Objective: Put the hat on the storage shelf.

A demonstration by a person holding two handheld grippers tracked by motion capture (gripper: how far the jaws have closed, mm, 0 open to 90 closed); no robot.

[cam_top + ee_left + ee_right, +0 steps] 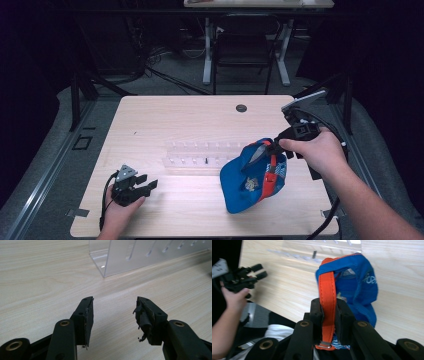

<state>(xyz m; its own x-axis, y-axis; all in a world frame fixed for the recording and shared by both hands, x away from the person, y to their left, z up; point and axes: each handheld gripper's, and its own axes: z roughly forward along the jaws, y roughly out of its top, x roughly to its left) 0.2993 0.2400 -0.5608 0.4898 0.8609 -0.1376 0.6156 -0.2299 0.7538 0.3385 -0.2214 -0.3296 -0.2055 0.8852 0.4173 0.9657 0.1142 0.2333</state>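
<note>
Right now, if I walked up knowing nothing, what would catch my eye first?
Probably the blue cap at the table's right, lifted by its orange strap, which the right gripper pinches. Next, the left gripper, open and empty near the front-left edge, and the clear plastic rack mid-table.

one blue cap [252,177], one clear rack [200,155], two hand-held grippers [149,186]

blue cap [252,177] hanging by orange strap [327,293], lower edge on table, beside clear rack [200,155].
</note>
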